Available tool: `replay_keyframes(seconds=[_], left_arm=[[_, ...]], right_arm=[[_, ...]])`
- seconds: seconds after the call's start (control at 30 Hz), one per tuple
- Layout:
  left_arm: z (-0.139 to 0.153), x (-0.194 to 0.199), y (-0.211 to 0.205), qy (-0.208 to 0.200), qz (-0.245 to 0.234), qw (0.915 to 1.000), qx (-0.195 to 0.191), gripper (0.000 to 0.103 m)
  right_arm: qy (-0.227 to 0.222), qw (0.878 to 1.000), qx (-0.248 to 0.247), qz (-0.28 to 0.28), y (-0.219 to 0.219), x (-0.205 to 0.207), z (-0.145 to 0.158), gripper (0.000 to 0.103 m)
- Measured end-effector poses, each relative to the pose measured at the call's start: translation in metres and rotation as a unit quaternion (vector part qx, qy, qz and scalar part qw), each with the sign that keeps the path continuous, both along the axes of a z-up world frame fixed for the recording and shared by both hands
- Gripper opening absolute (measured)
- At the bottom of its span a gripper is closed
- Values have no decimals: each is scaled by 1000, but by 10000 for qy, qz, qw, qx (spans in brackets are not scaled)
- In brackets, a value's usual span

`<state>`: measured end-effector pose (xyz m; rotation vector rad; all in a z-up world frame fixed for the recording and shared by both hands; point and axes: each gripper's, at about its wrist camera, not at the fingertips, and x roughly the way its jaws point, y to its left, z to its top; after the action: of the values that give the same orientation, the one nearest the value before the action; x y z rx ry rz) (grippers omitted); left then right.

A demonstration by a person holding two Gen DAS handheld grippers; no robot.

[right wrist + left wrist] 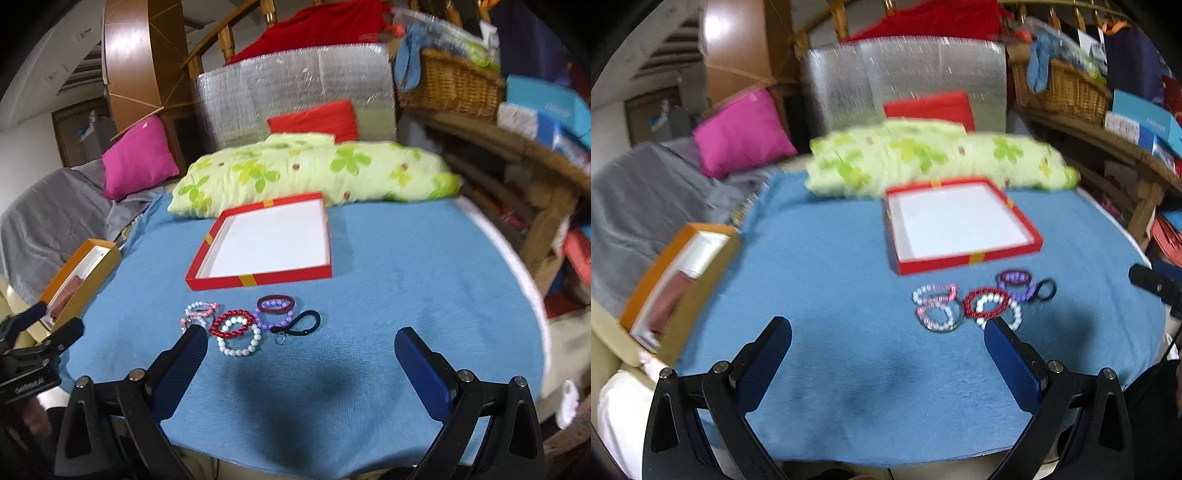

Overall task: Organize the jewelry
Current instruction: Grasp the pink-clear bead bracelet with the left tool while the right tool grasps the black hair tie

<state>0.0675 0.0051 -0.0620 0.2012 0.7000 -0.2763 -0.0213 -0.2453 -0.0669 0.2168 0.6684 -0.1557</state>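
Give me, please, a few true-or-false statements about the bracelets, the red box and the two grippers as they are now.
1. The red box is empty. True.
2. The red bracelet lies inside the box. False: it lies on the blue cloth in front of it.
3. The left gripper holds a bracelet. False: it is open and empty.
4. The right gripper is open. True.
5. The white bracelet overlaps the red one. True.

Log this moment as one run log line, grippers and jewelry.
left gripper open, empty | right gripper open, empty | bracelets clustered on blue cloth | red box empty
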Motion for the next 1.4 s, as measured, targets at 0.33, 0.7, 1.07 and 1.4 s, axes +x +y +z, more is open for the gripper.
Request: replay_keyframes(seconds=[0.33, 0.7, 1.07, 1.4], left_arm=[[-59, 75, 1, 826, -84, 9961, -282, 103], [-84, 99, -23, 1261, -553, 9898, -379, 103], [-107, 145, -60, 1821, -816, 9789, -434, 101], [-105, 145, -72, 1722, -1114, 9780, -393, 31]], right_arm=[[968, 9939, 297, 446, -36, 90, -77, 43], [1528, 9854, 430, 615, -39, 133, -118, 17], [1433, 9878, 359, 494, -44, 135, -117, 8], [1079, 9911, 739, 245, -58, 144, -103, 8]])
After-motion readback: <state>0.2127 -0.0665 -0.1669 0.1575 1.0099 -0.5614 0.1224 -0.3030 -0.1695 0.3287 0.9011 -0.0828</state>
